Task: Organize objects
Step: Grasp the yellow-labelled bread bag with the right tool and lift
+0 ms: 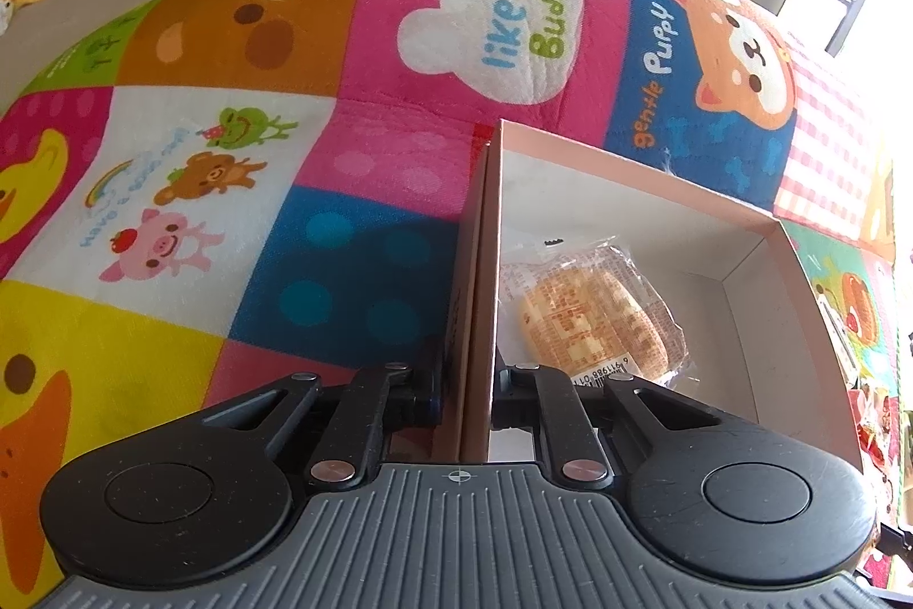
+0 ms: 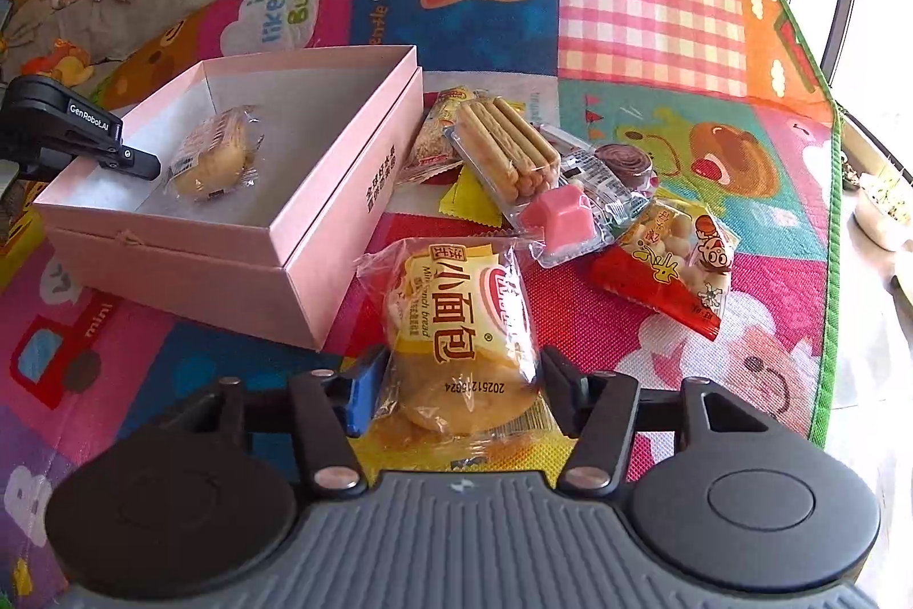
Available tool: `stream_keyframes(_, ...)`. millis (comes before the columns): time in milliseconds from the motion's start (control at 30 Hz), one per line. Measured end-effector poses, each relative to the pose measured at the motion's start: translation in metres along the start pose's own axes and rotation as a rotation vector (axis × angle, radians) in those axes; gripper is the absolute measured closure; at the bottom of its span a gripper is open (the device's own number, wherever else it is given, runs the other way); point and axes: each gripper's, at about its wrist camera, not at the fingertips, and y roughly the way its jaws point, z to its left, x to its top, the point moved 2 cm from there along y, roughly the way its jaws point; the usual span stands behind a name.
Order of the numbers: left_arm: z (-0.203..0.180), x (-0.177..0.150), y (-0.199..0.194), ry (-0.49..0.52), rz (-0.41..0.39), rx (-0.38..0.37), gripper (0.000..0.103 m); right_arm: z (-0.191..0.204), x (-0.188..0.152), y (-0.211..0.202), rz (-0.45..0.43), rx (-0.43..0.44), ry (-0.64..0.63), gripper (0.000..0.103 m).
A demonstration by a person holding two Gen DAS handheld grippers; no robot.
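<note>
Across the whole of both views spreads one large patchwork play mat (image 2: 645, 15) of soft fabric, printed with cartoon animals in pink, blue, orange and yellow squares. In the left half of the right wrist view stands one shallow pink cardboard box (image 2: 342, 186) with a white inside, open on top; it holds one small bread in clear wrapping (image 2: 214, 152), lying near its middle. To the right of the box, at the frame's centre, lies a loose heap of snacks: one clear tray of long biscuit sticks (image 2: 508, 146), one red packet of round puffs (image 2: 673, 261), one pink jelly cup (image 2: 562, 212), one dark round sweet in clear wrap (image 2: 625, 161), and a narrow bar packet (image 2: 439, 135) partly under the sticks; further wrappers beneath cannot be counted. At lower centre, one yellow-labelled mini bread packet (image 2: 462, 335) lies between the fingers of the right gripper (image 2: 456, 380), which points down at the mat; its jaws stand half apart around the packet, and whether the pads press it I cannot tell. The left gripper (image 1: 465, 398), seen at the left edge of the right wrist view, angles downward and is clamped narrowly on the box's near wall, one finger inside, one outside.
</note>
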Motion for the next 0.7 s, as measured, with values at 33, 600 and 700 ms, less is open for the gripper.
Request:
stream_keyframes(33,0.000,0.001,0.000,0.004,0.000,0.002,0.089,0.000,-0.002,-0.004,0.001,0.003,-0.004,0.047)
stream_keyframes(600,0.002,0.003,0.004,-0.024,0.005,-0.013,0.089,0.005,0.009,-0.113,-0.034,0.172,0.002,0.048)
stream_keyframes(700,0.003,0.001,0.003,-0.026,-0.002,-0.019,0.088,0.009,0.034,-0.145,-0.127,0.207,-0.003,0.048)
